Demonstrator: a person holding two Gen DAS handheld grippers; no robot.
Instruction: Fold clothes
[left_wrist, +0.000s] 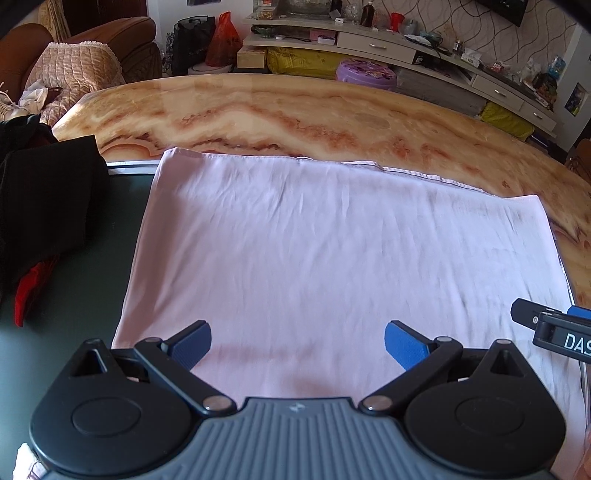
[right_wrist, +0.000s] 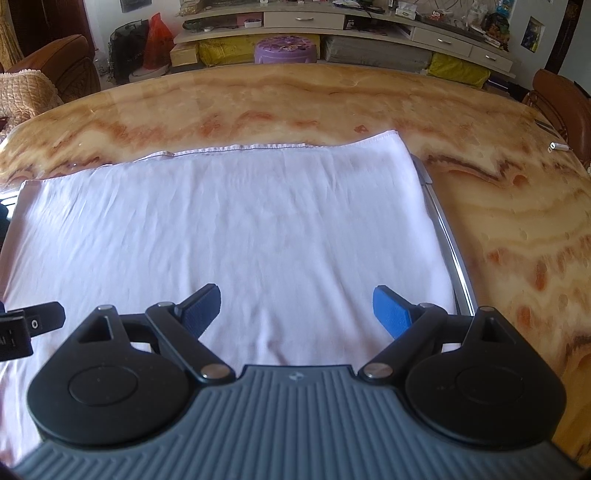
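Observation:
A pale pink garment (left_wrist: 314, 240) lies flat and smooth on a dark mat over the marble table; it also shows in the right wrist view (right_wrist: 229, 229). My left gripper (left_wrist: 297, 345) is open and empty, hovering over the garment's near left part. My right gripper (right_wrist: 297, 310) is open and empty over the near right part. The right gripper's side shows at the right edge of the left wrist view (left_wrist: 554, 328). The left gripper's side shows at the left edge of the right wrist view (right_wrist: 29, 325).
A pile of black and red clothes (left_wrist: 40, 206) sits left of the garment. The marble table (left_wrist: 295, 110) extends beyond it. A metal mat edge (right_wrist: 448, 243) runs along the garment's right side. Sofa, shelves and a purple stool (right_wrist: 286, 48) stand behind.

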